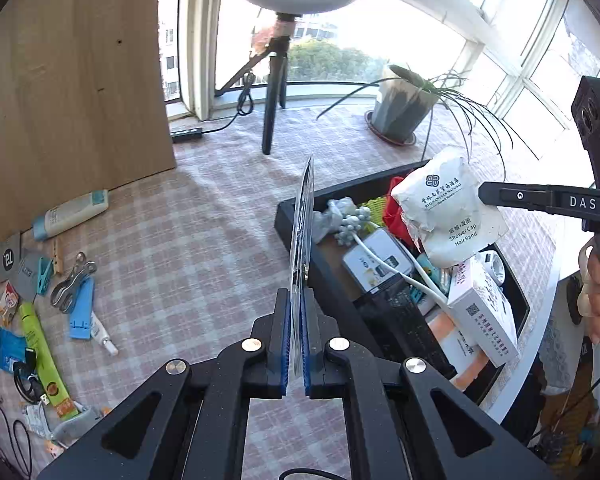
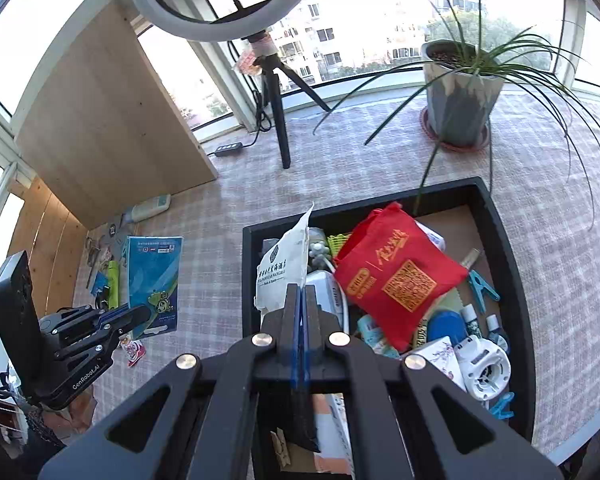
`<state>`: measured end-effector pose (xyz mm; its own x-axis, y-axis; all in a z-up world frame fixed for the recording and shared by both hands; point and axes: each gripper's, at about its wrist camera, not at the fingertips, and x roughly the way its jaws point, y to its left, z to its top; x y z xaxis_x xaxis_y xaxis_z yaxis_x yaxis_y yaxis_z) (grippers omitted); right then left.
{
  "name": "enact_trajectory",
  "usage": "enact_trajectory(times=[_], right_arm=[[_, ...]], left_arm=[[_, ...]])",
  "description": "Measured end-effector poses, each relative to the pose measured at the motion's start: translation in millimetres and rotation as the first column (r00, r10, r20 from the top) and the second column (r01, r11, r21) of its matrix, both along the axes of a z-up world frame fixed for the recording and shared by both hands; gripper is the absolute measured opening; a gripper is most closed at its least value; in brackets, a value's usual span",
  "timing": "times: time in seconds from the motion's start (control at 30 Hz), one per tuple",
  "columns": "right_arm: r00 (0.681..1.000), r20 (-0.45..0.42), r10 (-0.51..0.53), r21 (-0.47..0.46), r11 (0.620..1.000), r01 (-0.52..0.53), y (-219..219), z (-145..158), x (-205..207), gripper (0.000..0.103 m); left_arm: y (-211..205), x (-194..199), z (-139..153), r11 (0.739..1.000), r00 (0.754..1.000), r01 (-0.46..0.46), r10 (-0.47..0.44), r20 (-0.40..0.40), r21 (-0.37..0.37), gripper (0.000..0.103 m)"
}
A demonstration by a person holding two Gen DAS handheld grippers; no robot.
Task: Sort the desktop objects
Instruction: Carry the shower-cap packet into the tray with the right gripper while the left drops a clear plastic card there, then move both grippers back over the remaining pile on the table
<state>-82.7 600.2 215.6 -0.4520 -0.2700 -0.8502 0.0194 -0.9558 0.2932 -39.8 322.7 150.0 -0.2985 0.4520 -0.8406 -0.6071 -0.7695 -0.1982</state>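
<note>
Checked tablecloth (image 1: 204, 240); blue card (image 1: 303, 236) edge-on, pointing away.

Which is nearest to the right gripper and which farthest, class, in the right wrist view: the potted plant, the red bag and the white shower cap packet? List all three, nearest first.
From the right gripper:
1. White shower cap packet: pinched in its jaws, over the black tray's left part.
2. Red bag: in the tray, just right of the gripper.
3. Potted plant: beyond the tray, by the window.

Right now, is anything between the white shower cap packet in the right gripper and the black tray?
Nothing visible. The right gripper holds the white shower cap packet clear above the black tray, already crowded with a red bag.
</note>
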Motion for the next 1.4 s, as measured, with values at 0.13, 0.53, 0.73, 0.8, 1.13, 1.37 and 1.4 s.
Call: enact_trajectory(times=[0.13, 0.53, 0.73, 0.8, 1.13, 1.37, 1.4], right_arm=[[0.995, -0.005, -0.1, 0.003, 0.995, 0.1, 43, -1, 17, 0.001], [0.979, 0.039, -0.201, 0.023, 0.979, 0.2, 89, -10, 27, 0.01], [0.983, 0.035, -0.181, 0.036, 0.983, 0.18, 78, -10, 25, 0.01], [0.985, 0.033, -0.172, 0.032, 0.985, 0.171, 73, -11, 25, 0.013], [0.998, 0.058, -0.032, 0.008, 0.999, 0.032, 11, -25, 18, 0.023], [0.991, 0.079, 0.111, 0.001, 0.994, -0.111, -52, -38, 13, 0.034], [0.988, 0.085, 0.127, -0.002, 0.992, -0.128, -61, -41, 12, 0.034]], left_arm=[[44, 19, 1, 0.996, 0.996, 0.086, -0.087, -0.017, -0.022, 0.004], [112, 51, 13, 0.976, 0.975, 0.211, -0.213, -0.065, -0.047, 0.031], [98, 45, 12, 0.983, 0.982, 0.175, -0.178, -0.059, -0.057, 0.03], [92, 41, 8, 0.986, 0.986, 0.154, -0.158, -0.045, -0.068, 0.03], [27, 27, -20, 0.995, 0.999, 0.043, -0.041, 0.018, -0.091, 0.031], [-51, 6, -45, 0.986, 0.992, -0.109, 0.116, 0.056, -0.13, 0.031], [-65, 3, -48, 0.982, 0.988, -0.135, 0.144, 0.059, -0.132, 0.031]])
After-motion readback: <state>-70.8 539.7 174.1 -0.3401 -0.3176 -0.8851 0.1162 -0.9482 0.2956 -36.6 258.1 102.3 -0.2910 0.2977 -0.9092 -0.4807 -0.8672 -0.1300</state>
